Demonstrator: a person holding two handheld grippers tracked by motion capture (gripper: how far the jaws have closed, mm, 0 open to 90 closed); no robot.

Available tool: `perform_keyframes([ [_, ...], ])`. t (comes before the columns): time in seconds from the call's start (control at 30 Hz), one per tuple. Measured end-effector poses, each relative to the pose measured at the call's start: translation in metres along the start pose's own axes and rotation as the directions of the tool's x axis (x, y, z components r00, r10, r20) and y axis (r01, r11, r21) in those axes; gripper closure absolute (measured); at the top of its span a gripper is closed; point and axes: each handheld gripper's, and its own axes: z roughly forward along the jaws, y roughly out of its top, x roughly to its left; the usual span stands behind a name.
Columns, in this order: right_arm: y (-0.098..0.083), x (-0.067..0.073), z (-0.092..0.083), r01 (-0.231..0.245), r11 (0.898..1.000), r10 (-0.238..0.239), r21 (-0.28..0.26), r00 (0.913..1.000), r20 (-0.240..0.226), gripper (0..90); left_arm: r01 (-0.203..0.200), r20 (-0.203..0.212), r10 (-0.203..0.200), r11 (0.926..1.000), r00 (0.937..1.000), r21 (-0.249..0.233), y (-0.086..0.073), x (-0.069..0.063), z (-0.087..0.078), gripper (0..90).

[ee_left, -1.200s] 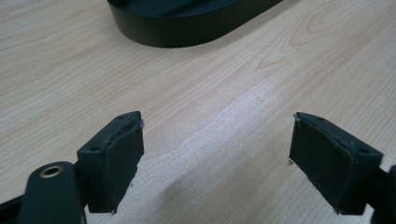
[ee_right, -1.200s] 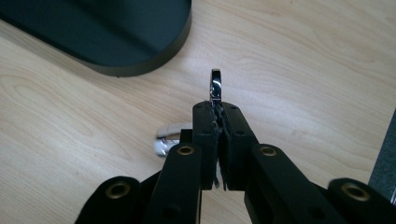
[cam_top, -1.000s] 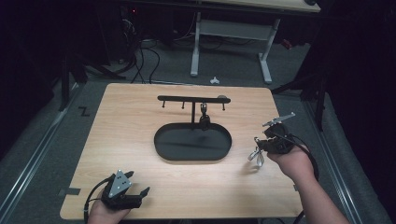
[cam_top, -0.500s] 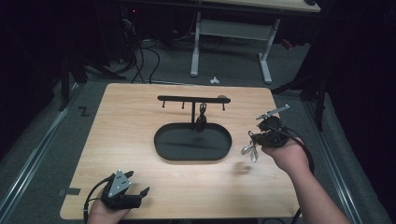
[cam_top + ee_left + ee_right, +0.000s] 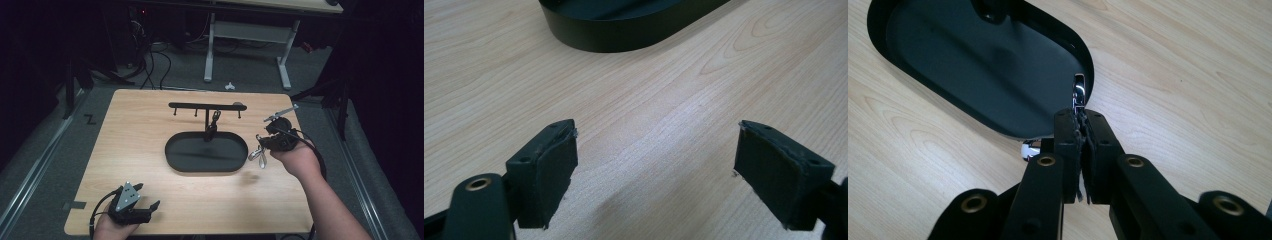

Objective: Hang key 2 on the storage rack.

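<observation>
The right gripper [image 5: 267, 145] is clamped shut on a small shiny metal piece [image 5: 258, 155], maybe a key ring or clip, held in the air just beside the right end of the black tray [image 5: 172, 159] with its hook rack [image 5: 200, 106]. It looks like the carrying step, and the next move likely calls for lifting the piece to a free hook. The left gripper [image 5: 145, 207] rests open at the desk's [image 5: 130, 125] near edge, holding nothing.
</observation>
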Motion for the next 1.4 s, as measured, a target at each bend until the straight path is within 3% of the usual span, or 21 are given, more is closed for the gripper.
perform_keyframes([
  [0.9, 0.047, 0.019, 0.005, 0.056, 0.998, -0.057, -0.028, 0.9982, -0.017, 86.3, 0.005, 0.000, -0.005, 1.0000, 1.0000, 0.004, -0.002, 0.003, -0.003, 17.9],
  [1.4, 0.062, 0.022, 0.012, 0.055, 0.998, -0.057, -0.041, 0.9980, -0.027, 86.3, 0.008, -0.001, -0.008, 1.0000, 1.0000, 0.004, -0.003, 0.003, -0.003, 17.9],
])
